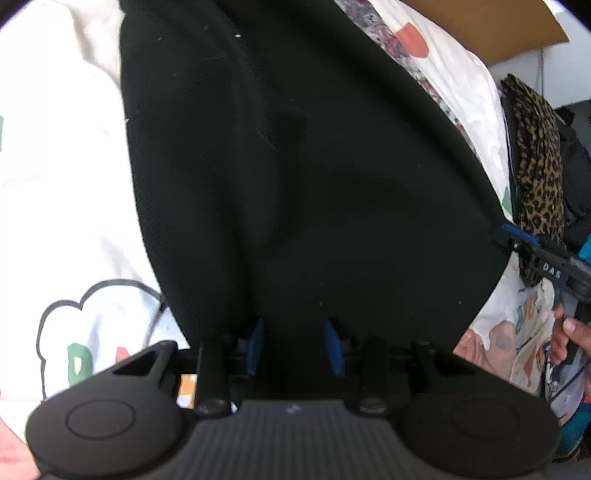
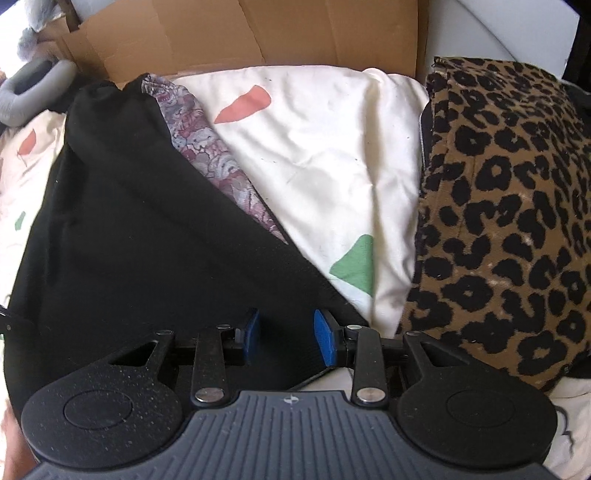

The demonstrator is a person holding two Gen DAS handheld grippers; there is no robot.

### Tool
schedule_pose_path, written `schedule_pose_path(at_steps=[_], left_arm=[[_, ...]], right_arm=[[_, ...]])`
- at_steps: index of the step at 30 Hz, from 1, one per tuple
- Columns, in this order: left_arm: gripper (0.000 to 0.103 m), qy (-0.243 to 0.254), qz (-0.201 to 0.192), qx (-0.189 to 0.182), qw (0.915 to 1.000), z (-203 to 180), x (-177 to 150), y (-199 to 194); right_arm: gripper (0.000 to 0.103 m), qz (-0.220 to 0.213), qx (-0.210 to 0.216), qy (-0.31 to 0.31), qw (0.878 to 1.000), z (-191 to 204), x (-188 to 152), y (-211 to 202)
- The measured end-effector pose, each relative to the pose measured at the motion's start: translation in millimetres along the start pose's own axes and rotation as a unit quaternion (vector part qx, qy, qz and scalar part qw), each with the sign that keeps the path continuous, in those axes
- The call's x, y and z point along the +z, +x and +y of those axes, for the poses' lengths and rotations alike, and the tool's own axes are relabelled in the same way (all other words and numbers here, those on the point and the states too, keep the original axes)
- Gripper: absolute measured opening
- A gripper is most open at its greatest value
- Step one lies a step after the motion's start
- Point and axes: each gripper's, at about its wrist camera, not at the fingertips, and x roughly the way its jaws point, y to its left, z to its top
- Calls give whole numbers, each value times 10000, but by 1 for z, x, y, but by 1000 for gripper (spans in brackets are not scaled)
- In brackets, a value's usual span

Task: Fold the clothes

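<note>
A black garment [image 1: 295, 166] fills the left wrist view, stretched over a white patterned sheet [image 1: 62, 166]. My left gripper [image 1: 295, 343] is shut on its near edge, with black cloth bunched between the blue pads [image 1: 256, 343]. At the right of that view my right gripper [image 1: 511, 234] pinches the garment's far corner, with a hand [image 1: 567, 332] on its handle. In the right wrist view the black garment [image 2: 140, 229] runs off to the left, and my right gripper [image 2: 288, 338] is shut on its corner. A floral cloth [image 2: 207, 147] shows from under the garment's edge.
A folded leopard-print garment [image 2: 509, 221] lies right of the black one, on the white sheet [image 2: 332, 155] printed with red and green shapes. Brown cardboard [image 2: 258, 33] stands behind the sheet. A grey padded ring [image 2: 33, 85] sits at the far left.
</note>
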Motion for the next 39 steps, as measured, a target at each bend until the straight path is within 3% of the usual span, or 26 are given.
schedule_pose_path(at_steps=[9, 25, 36, 39], left_arm=[[39, 152, -112, -138, 9997, -4, 16, -40], [39, 94, -831, 212, 9963, 14, 71, -92], [39, 359, -1230, 509, 9905, -2, 142, -111], [39, 380, -1406, 512, 9880, -9, 175, -114]], right_arm=[[39, -95, 28, 184, 9998, -8, 7, -10], [40, -630, 416, 425, 9962, -6, 26, -31], [40, -845, 748, 156, 9935, 12, 43, -13], [40, -885, 851, 87, 9924, 16, 52, -6]])
